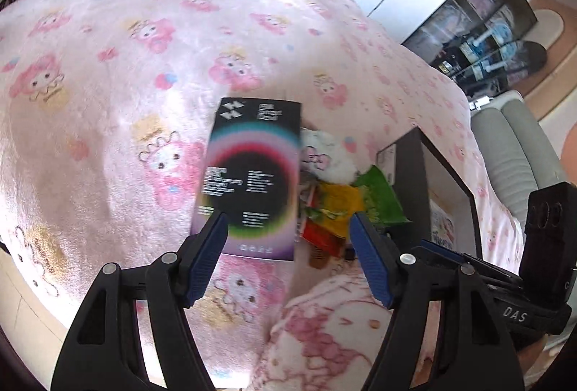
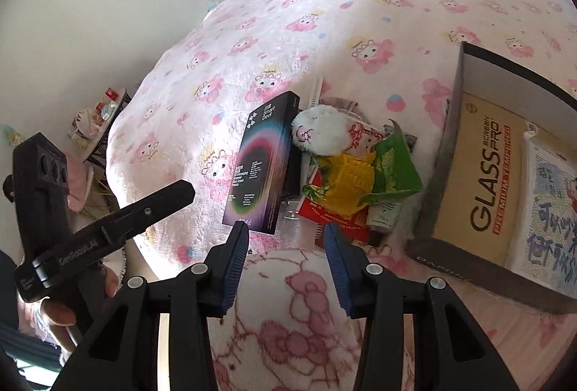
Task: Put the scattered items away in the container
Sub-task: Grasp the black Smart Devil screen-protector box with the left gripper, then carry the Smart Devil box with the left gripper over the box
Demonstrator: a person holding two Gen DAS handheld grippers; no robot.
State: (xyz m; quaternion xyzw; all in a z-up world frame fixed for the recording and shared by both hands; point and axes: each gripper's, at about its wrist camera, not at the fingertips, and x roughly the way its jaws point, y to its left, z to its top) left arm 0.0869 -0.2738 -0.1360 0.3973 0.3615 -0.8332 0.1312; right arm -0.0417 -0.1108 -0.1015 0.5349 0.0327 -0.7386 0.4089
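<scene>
A black box with a rainbow ring (image 1: 252, 174) (image 2: 265, 163) lies on the pink blanket. Beside it is a pile: a white plush toy (image 1: 330, 154) (image 2: 321, 131), a yellow packet (image 1: 337, 207) (image 2: 346, 181), a green packet (image 1: 382, 196) (image 2: 393, 160) and a red booklet (image 2: 335, 214). The dark open container (image 1: 422, 174) (image 2: 450, 153) stands to the right, holding a "GLASS PRO" pack (image 2: 483, 189) and a printed sheet (image 2: 551, 210). My left gripper (image 1: 288, 221) is open, just short of the black box and pile. My right gripper (image 2: 286, 230) is open, near the pile's front edge.
The pink cartoon-print blanket (image 1: 144, 66) (image 2: 360, 12) covers the bed. A pink plush mound (image 2: 288, 319) lies under the fingers. The left gripper's body (image 2: 72, 228) shows at the left of the right wrist view. A grey sofa (image 1: 512, 145) and shelves (image 1: 487, 30) stand beyond the bed.
</scene>
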